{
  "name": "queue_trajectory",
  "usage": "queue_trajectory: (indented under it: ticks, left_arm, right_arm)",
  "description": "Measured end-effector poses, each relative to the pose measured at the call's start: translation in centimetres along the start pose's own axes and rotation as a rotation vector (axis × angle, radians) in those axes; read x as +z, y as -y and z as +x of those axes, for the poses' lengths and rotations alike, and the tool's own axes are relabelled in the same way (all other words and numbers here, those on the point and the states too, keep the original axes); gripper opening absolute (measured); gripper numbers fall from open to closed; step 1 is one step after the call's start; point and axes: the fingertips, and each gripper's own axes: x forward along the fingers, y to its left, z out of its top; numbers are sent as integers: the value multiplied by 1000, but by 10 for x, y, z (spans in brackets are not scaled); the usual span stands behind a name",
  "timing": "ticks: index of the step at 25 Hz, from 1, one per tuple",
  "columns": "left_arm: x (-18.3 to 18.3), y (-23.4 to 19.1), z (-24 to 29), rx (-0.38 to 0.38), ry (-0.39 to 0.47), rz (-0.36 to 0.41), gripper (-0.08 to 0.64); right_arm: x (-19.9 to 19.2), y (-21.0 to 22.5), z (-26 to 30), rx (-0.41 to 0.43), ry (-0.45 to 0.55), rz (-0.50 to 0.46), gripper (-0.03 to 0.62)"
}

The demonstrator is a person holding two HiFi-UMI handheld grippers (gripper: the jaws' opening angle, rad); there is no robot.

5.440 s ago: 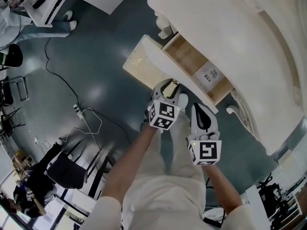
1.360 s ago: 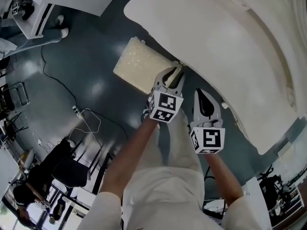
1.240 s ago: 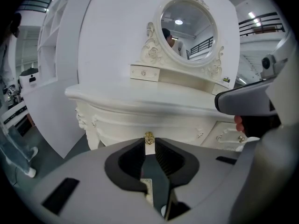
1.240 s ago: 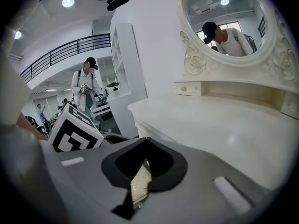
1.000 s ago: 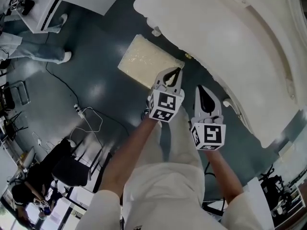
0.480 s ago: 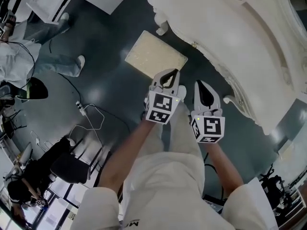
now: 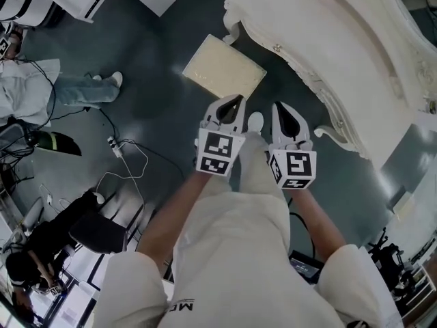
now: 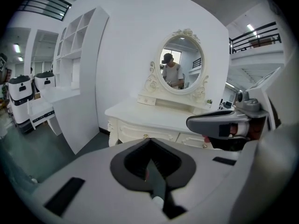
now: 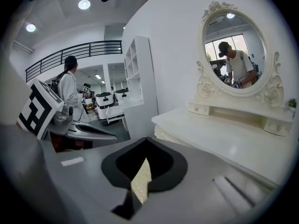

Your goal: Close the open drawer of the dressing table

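Note:
The white dressing table (image 7: 355,53) fills the upper right of the head view. Its drawer front (image 7: 287,55) with a small knob sits flush in the table's edge. In the left gripper view the table (image 8: 154,118) stands ahead under its oval mirror (image 8: 180,62), drawer fronts flush. My left gripper (image 7: 231,105) and right gripper (image 7: 285,113) hang side by side above my legs, clear of the table. Both are shut with nothing between the jaws. The left gripper (image 8: 150,141) and right gripper (image 9: 146,140) point toward the table.
A cream cushioned stool (image 7: 224,67) stands on the dark floor just ahead of the grippers. A power strip with cables (image 7: 115,147) lies to the left. People are at the left edge (image 7: 65,91) and lower left (image 7: 48,241). A tall white shelf unit (image 8: 77,73) stands left of the table.
The drawer stood open in the earliest frame and is shut since. Over the last second both grippers have pulled back from the table and risen, still shut.

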Motion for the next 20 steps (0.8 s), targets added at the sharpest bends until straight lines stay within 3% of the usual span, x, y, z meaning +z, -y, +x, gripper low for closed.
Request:
queue_trajectory:
  ticks: [20]
  left_arm:
    - [23,5,-141,-12,93,44,9]
  right_arm:
    - [29,-106,-63,58,20,-9,2]
